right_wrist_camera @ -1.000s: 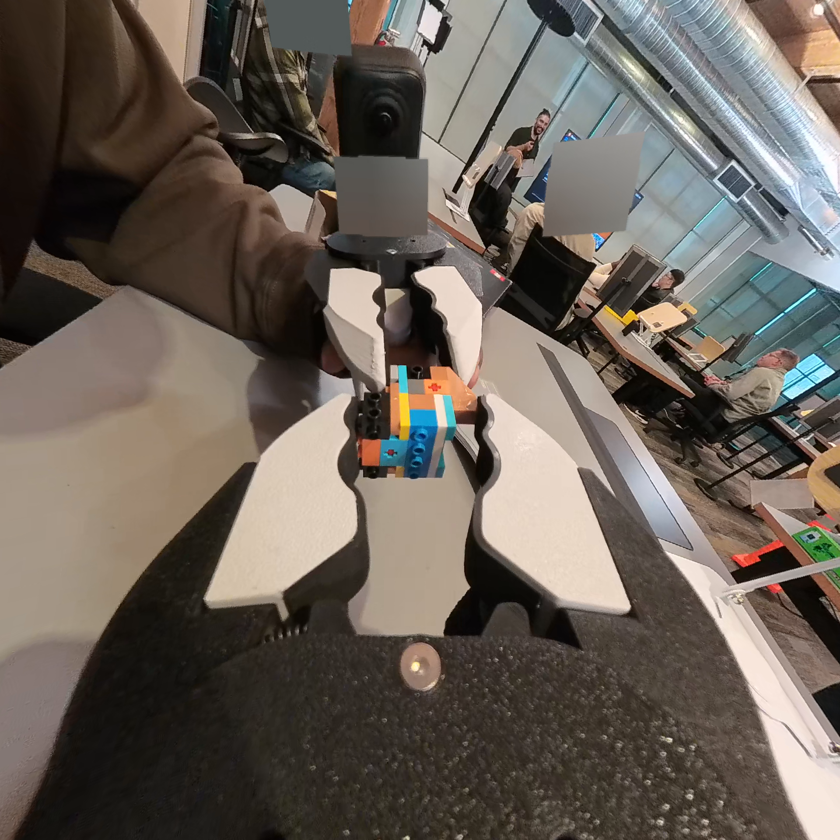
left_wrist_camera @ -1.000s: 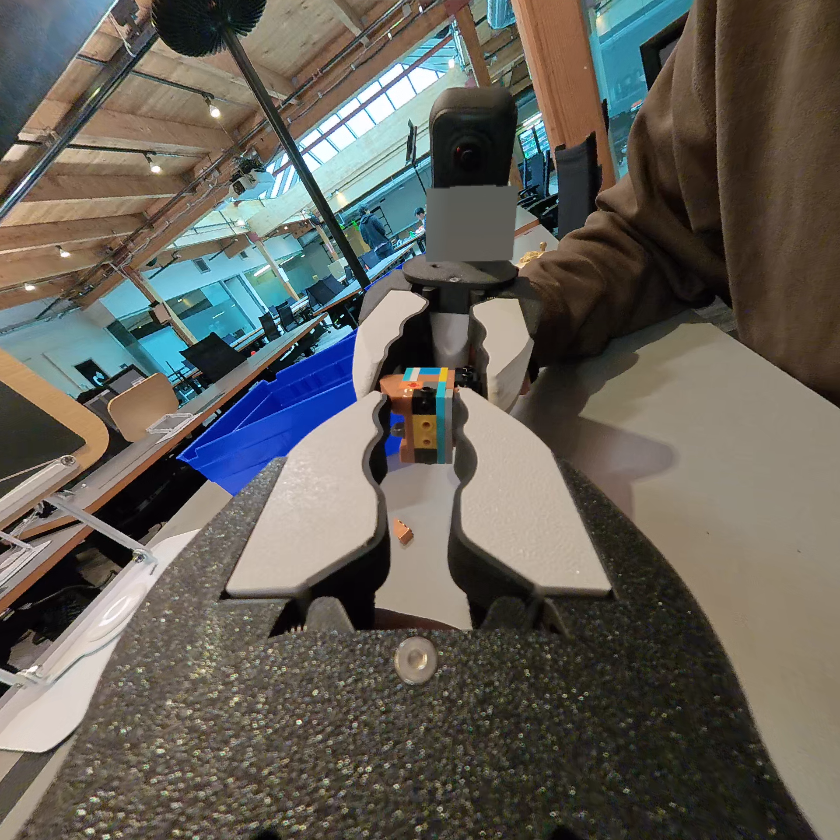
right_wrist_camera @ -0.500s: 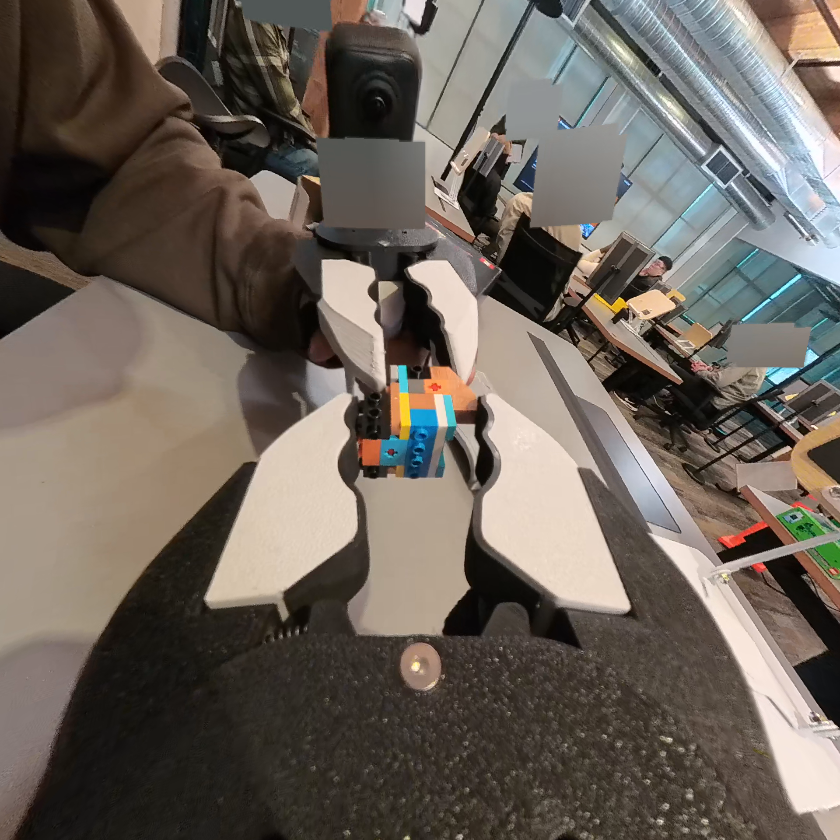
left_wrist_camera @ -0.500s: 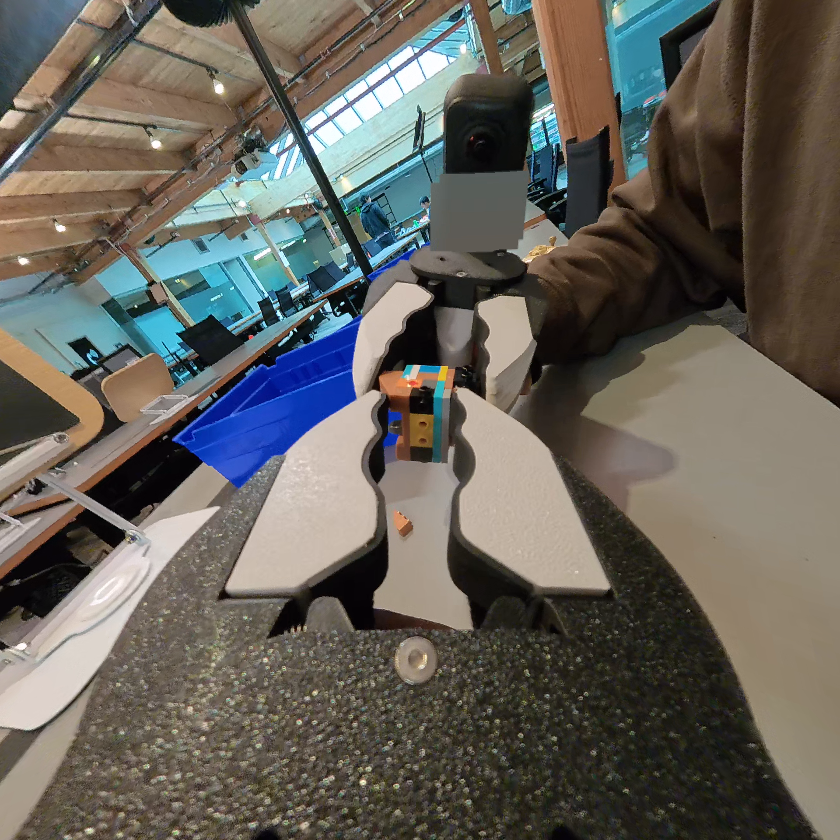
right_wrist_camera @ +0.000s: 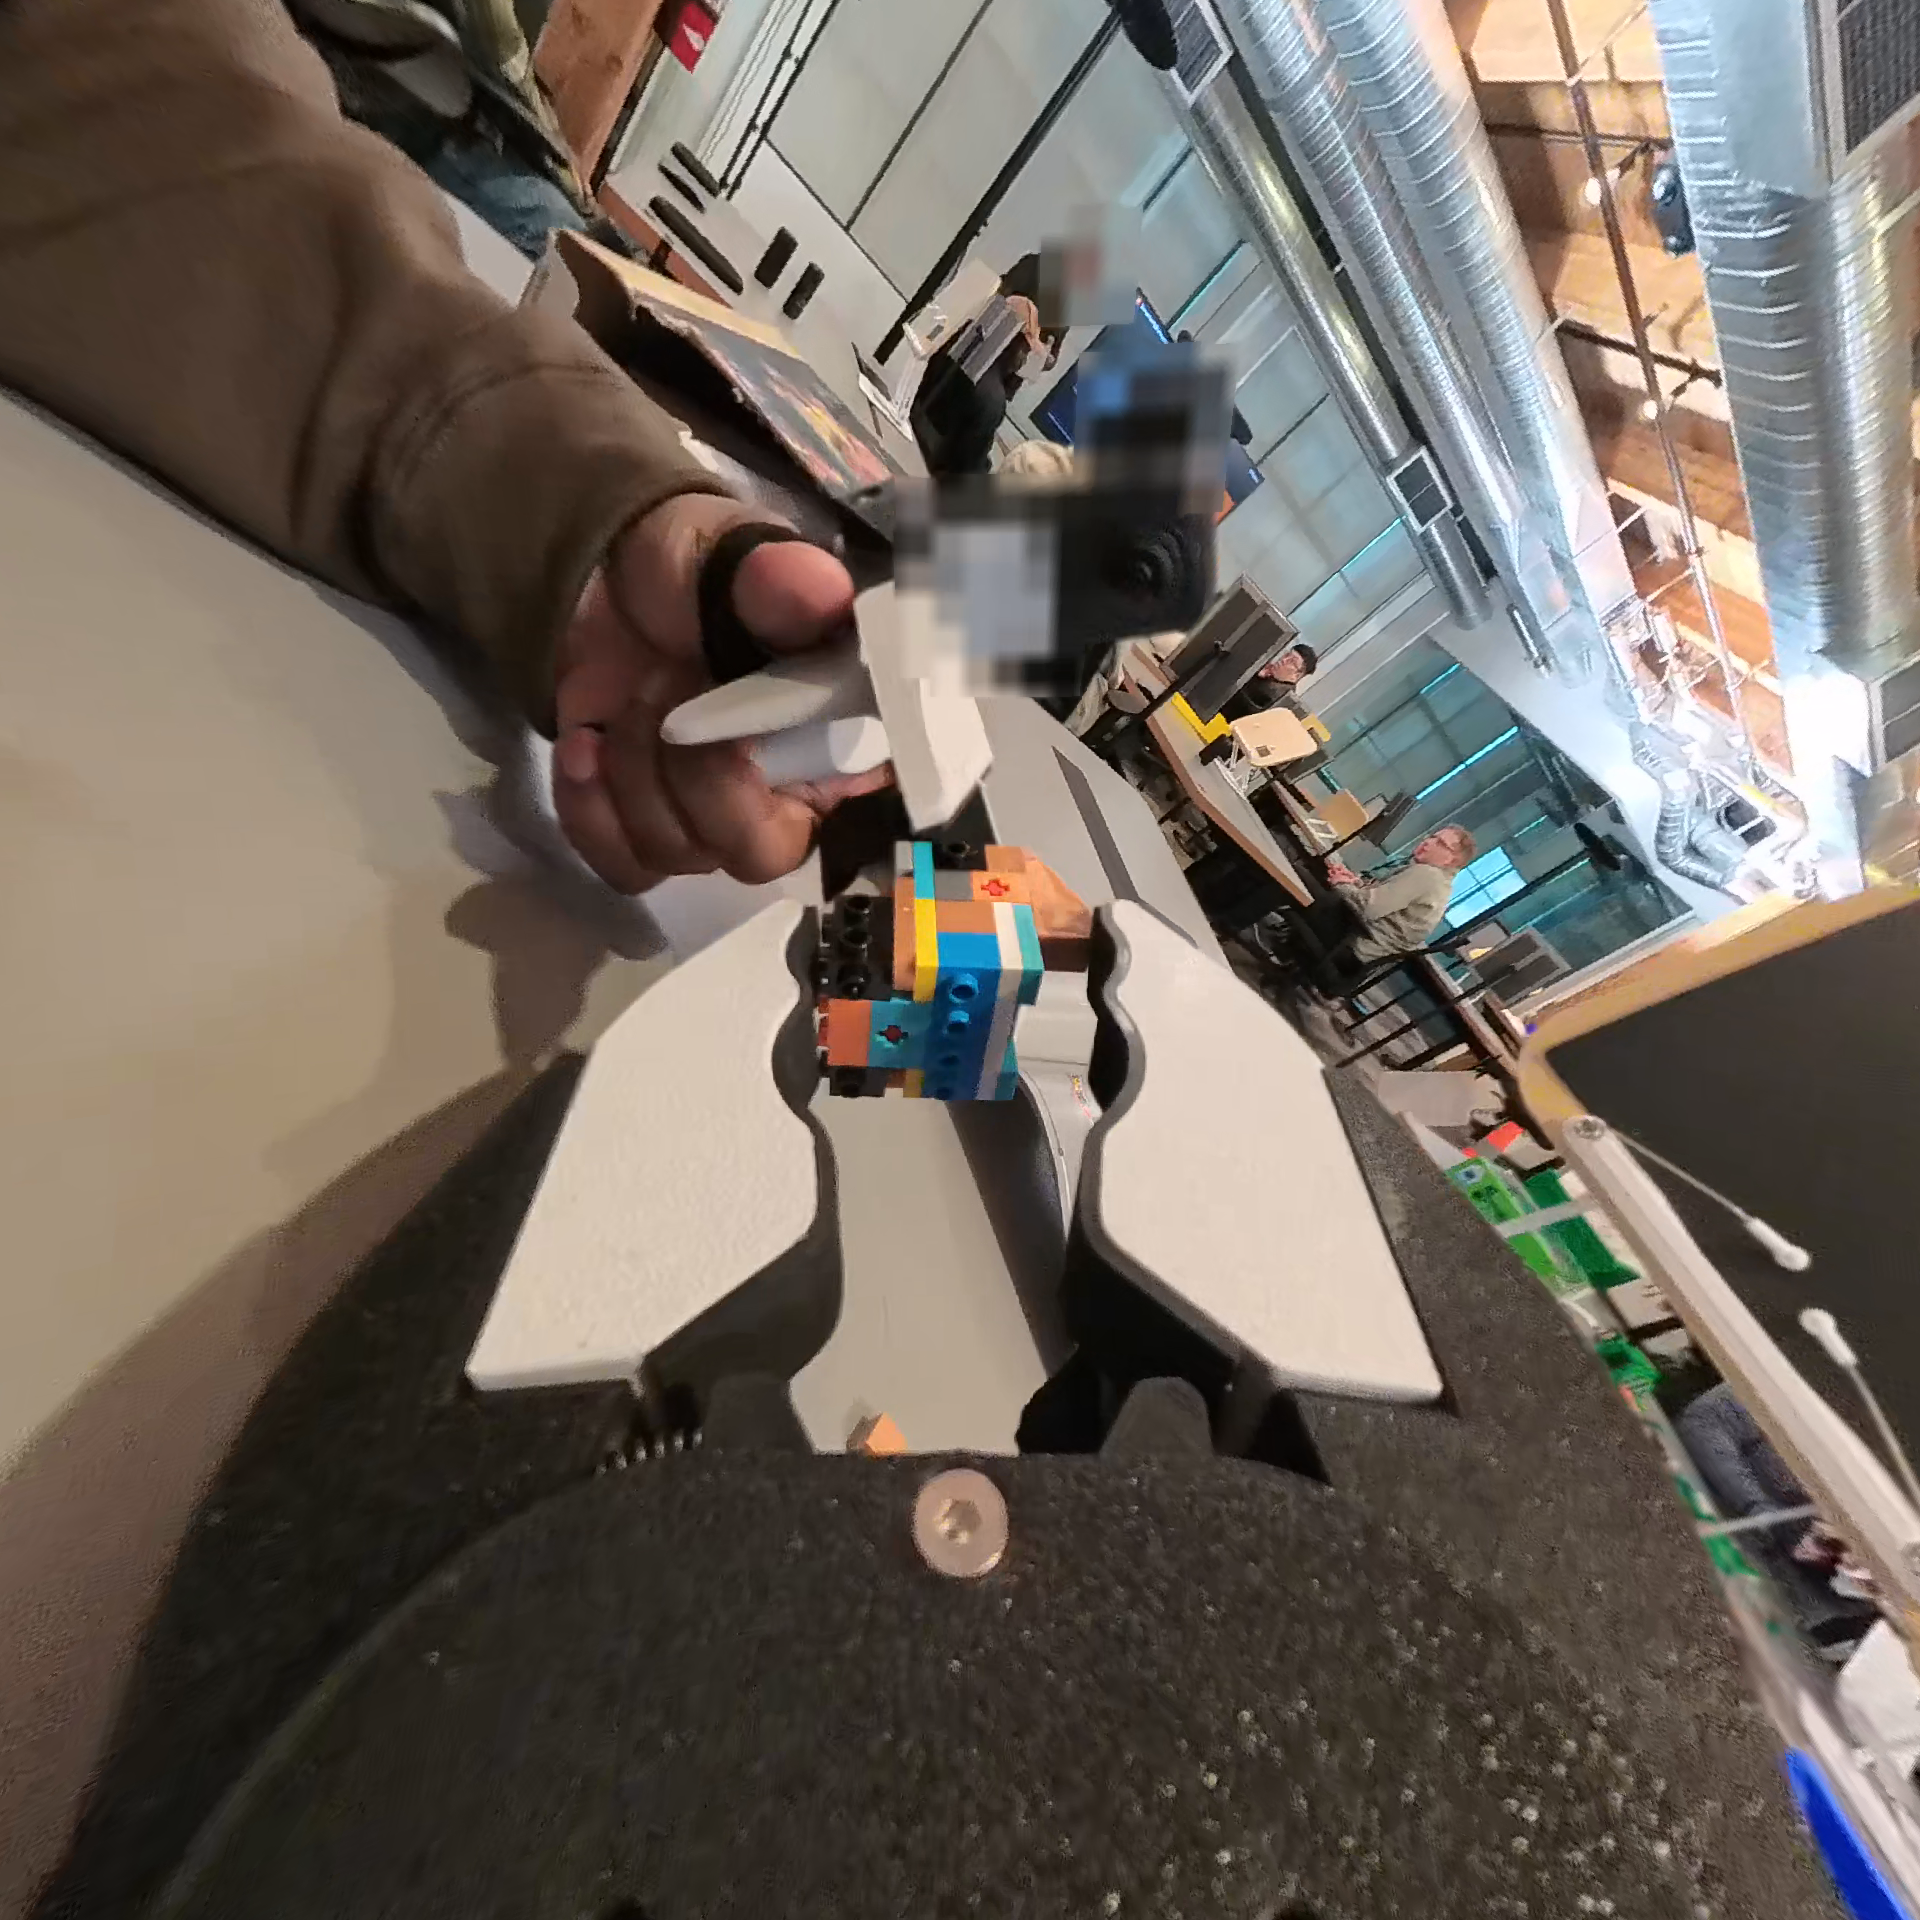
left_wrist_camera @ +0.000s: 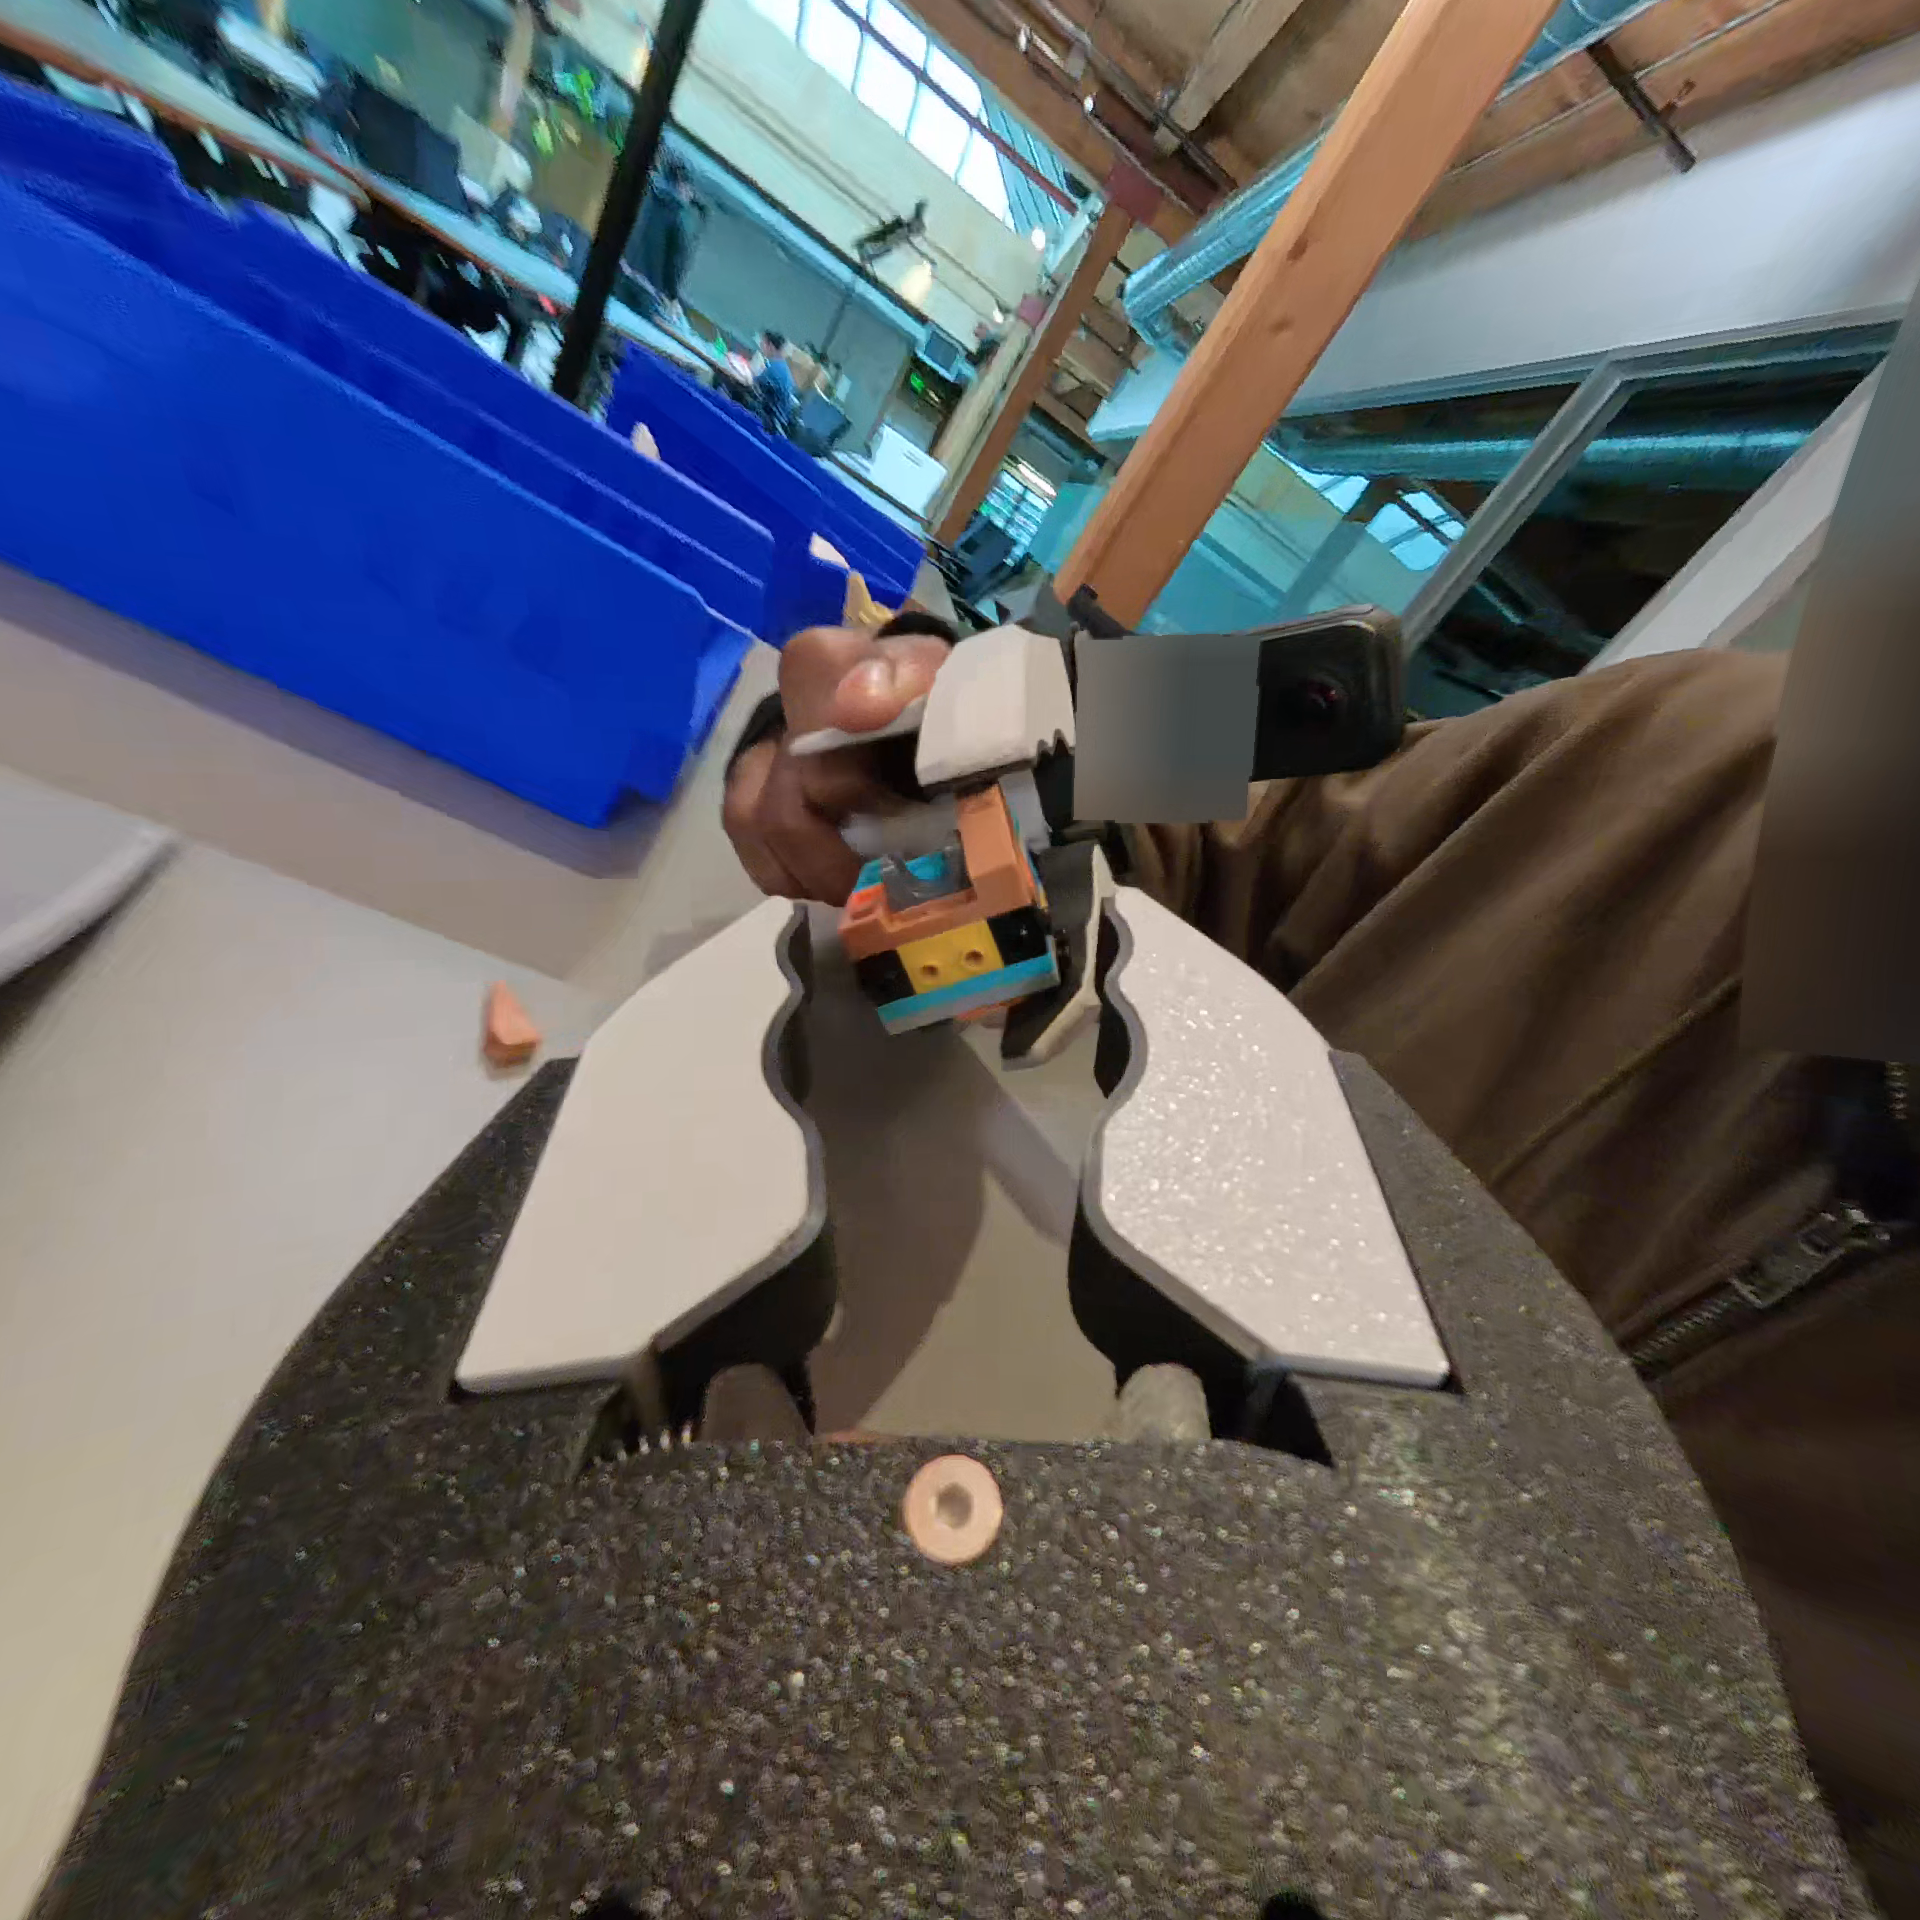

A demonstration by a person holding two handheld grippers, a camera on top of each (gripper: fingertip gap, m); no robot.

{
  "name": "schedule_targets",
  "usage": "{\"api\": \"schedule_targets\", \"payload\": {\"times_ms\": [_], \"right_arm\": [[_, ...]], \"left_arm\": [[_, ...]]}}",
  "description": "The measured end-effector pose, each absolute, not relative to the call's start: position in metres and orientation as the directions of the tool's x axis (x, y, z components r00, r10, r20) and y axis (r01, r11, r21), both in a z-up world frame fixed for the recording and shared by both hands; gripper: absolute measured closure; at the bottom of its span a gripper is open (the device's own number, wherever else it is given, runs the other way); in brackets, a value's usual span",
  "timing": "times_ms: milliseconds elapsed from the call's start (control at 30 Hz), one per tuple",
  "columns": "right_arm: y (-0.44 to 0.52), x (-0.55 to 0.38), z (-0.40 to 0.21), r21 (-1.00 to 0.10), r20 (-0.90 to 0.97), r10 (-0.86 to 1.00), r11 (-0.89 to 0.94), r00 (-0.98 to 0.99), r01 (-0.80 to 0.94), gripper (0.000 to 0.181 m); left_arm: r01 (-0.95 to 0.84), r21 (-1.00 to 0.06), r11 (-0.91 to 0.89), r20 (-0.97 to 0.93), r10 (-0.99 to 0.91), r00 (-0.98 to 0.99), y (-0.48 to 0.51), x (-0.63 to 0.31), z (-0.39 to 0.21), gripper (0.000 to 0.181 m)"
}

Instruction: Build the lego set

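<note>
Both tongs meet nose to nose above the grey table, the lego block between them. My right gripper pinches it across its width, jaws narrow on its sides. My left gripper sits just short of it, jaws a little wider than the block; contact I cannot tell. The block lies dead ahead of both, tilted, long axis roughly crosswise in the left view. Chunky build: orange, black, yellow, teal, blue, white stripe. A loose orange piece lies on the table beside the blue bins.
</note>
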State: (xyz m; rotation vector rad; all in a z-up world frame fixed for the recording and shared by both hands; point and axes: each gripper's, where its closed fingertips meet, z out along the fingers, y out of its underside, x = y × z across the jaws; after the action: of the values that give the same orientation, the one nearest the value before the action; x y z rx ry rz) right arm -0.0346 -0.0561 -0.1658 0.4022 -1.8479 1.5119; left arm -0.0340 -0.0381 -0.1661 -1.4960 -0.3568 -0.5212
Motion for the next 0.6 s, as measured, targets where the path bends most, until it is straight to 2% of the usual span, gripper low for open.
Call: {"api": "schedule_targets", "payload": {"times_ms": [200, 333, 400, 500, 600], "right_arm": [[-0.061, -0.034, -0.171, -0.684, 0.727, 0.182, 0.283, -0.663, -0.672, 0.132], [-0.06, -0.038, -0.172, -0.693, 0.719, 0.216, 0.292, -0.661, -0.659, 0.131], [-0.058, -0.038, -0.168, -0.729, 0.683, 0.234, 0.266, -0.692, -0.631, 0.126], [-0.05, -0.044, -0.16, -0.823, 0.568, 0.307, 0.195, -0.764, -0.534, 0.124], [-0.042, -0.058, -0.16, -0.92, 0.39, 0.428, 0.132, -0.816, -0.37, 0.126]], "left_arm": [[0.606, -0.795, -0.022, 0.604, -0.109, 0.789, -0.032, -0.033, -0.173, 0.14], [0.537, -0.843, 0.001, 0.536, -0.069, 0.841, -0.034, -0.037, -0.172, 0.141], [0.439, -0.898, 0.017, 0.439, 0.016, 0.898, -0.036, -0.044, -0.17, 0.141], [0.2, -0.979, 0.049, 0.206, 0.211, 0.956, -0.045, -0.06, -0.16, 0.141], [-0.029, -0.998, 0.052, -0.005, 0.406, 0.914, -0.059, -0.074, -0.147, 0.141]]}}
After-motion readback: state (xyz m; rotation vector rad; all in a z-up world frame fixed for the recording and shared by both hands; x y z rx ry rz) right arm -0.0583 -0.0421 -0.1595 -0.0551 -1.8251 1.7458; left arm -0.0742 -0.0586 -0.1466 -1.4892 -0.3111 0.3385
